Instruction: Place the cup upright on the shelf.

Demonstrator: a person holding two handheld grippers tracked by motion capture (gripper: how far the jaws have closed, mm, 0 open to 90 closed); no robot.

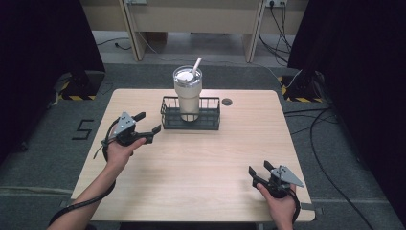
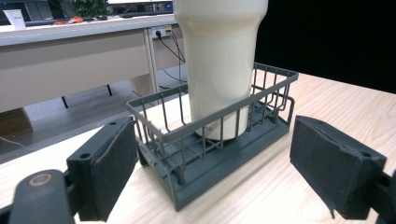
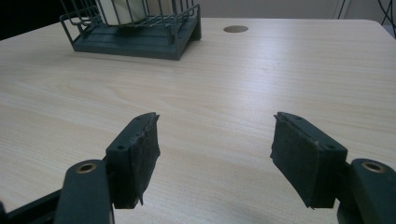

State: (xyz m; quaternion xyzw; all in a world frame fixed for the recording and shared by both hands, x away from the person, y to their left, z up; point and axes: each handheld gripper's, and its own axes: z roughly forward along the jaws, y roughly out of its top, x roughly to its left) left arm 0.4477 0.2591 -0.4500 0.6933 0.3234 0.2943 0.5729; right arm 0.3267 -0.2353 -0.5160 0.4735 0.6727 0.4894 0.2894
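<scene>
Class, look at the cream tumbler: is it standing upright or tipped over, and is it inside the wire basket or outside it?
Upright and inside: the tumbler stands vertically on the wire basket floor, lid and straw on top.

The left gripper [image 1: 147, 122] sits in the person's left hand [image 1: 119, 149], forearm reaching up from the bottom edge — its jaws spread wide and empty, pointing right and slightly away from the person. The right gripper [image 1: 260, 168] is held in the right hand [image 1: 281, 201] low at the near right, jaws also parted with nothing between them — they point up and to the left. Both pairs of black pads [image 3: 142, 154] are well apart.
</scene>
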